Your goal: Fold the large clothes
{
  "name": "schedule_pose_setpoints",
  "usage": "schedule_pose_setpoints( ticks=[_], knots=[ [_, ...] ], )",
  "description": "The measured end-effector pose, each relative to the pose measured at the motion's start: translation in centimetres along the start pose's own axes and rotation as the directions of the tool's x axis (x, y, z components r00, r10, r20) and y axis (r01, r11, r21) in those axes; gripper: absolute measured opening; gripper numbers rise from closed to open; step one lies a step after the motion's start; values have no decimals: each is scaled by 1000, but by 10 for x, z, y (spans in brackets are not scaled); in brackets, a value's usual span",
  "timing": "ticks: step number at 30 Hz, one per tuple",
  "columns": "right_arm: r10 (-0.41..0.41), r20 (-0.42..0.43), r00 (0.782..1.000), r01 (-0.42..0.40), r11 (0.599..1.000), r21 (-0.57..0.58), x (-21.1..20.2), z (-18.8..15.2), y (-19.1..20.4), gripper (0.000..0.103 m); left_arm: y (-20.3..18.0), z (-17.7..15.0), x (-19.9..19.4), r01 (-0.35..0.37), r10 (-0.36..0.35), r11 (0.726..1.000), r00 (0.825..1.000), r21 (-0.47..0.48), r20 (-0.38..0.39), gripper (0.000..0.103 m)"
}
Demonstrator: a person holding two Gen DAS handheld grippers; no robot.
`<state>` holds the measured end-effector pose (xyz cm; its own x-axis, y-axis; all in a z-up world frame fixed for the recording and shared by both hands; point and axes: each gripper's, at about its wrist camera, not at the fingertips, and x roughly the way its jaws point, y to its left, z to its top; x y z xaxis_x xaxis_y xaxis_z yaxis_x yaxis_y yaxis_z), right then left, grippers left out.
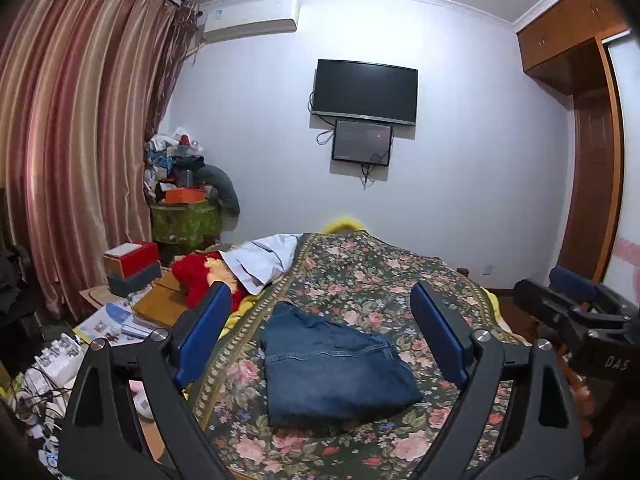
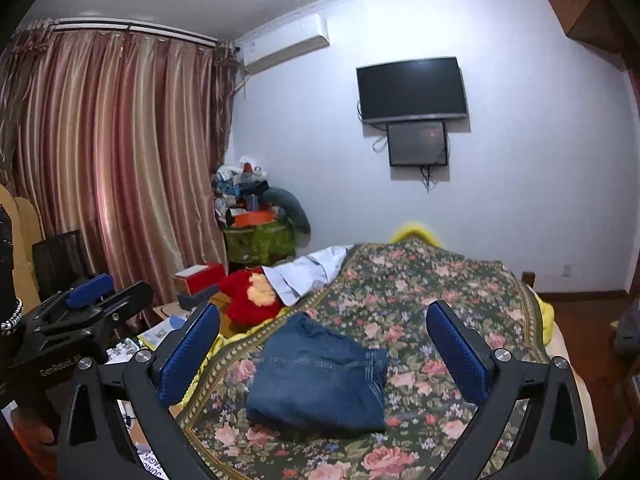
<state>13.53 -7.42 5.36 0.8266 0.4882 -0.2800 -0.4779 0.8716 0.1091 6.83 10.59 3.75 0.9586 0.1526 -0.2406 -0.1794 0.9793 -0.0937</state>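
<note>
Folded blue jeans lie in a compact bundle on the floral bedspread. My left gripper hovers above and short of them, open, its blue pads wide apart with nothing between. In the right wrist view the same jeans rest on the bedspread. My right gripper is open as well, held back from the jeans and touching nothing. Each gripper shows at the edge of the other's view: the right gripper and the left gripper.
A white garment and a red plush toy lie at the bed's far left. Beside the bed a low table holds red and grey boxes and papers. A television hangs on the far wall; curtains on the left.
</note>
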Motion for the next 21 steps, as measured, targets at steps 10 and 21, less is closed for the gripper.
schedule_pose_setpoints(
  ticks=[10, 21],
  knots=[
    [-2, -20, 1000, 3, 999, 40, 3, -3, -13, 103, -8, -5, 0, 11, -11, 1000, 1000, 6, -15, 91],
    [-6, -17, 1000, 6, 1000, 26, 6, -3, -13, 103, -11, -7, 6, 12, -11, 999, 1000, 41, -29, 92]
  ],
)
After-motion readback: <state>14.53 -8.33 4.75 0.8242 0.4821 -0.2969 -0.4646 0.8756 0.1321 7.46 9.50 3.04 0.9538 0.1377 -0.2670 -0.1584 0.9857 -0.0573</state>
